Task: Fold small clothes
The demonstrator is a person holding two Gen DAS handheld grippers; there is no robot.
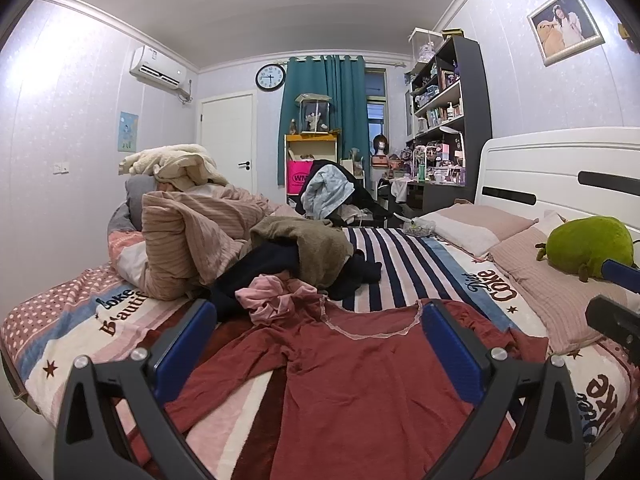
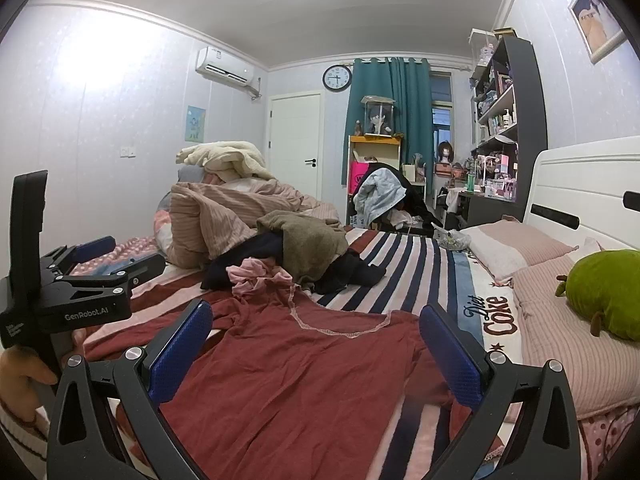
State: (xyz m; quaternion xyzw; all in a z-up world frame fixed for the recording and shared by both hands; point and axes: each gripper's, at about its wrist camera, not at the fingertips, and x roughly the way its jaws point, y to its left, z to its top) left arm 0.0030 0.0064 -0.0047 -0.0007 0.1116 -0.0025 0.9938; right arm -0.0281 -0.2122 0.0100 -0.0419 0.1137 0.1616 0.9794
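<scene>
- Nearest the lens, the left claw (image 1: 316, 344) stood wide, its blue pads (image 1: 182, 350) spread to either side of the red top (image 1: 340, 380) and gripping nothing.
- The right claw (image 2: 316, 348) was likewise wide and empty, hovering over the same garment; the left tool also showed at the left edge of the right wrist view, held in the person's hand (image 2: 20, 372).
- The red top lay spread on the bed (image 1: 404, 256), lace-trimmed neckline (image 2: 340, 330) toward the far side, body rumpled, one sleeve trailing toward the left.
- Judgement: this looked like the opening of a fold, the garment laid out but not yet flattened or creased, and neither claw had taken hold.
- The next move probably called for each claw to drop onto an edge or shoulder of the top, close on a single layer, then pull it taut before carrying one side over.
- Just beyond the neckline sat a crumpled pink garment (image 1: 272, 294), touching the top.
- Behind it lay a heap of dark and olive clothes (image 1: 308, 256), then a striped beige duvet (image 1: 192, 236).
- At the right, a green plush toy (image 1: 588, 246) rested on the pillow (image 1: 536, 276).
</scene>
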